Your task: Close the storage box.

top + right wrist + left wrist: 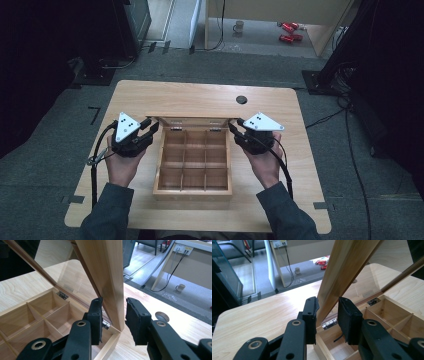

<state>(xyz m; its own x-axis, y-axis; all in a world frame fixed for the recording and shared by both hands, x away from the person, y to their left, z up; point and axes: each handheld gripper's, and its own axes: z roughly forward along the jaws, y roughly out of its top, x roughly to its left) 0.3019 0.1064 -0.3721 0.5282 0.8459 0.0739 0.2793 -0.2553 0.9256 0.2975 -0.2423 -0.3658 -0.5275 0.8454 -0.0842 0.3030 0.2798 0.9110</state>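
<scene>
We've got the left gripper (327,317) and right gripper (113,321) spread, straddling the raised lid (195,119) of the wooden box (193,192) mid-table; next, probably, both pinch evenly.

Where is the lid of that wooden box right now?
In the high view the lid stands raised at the box's far edge, between the left gripper and right gripper.
</scene>
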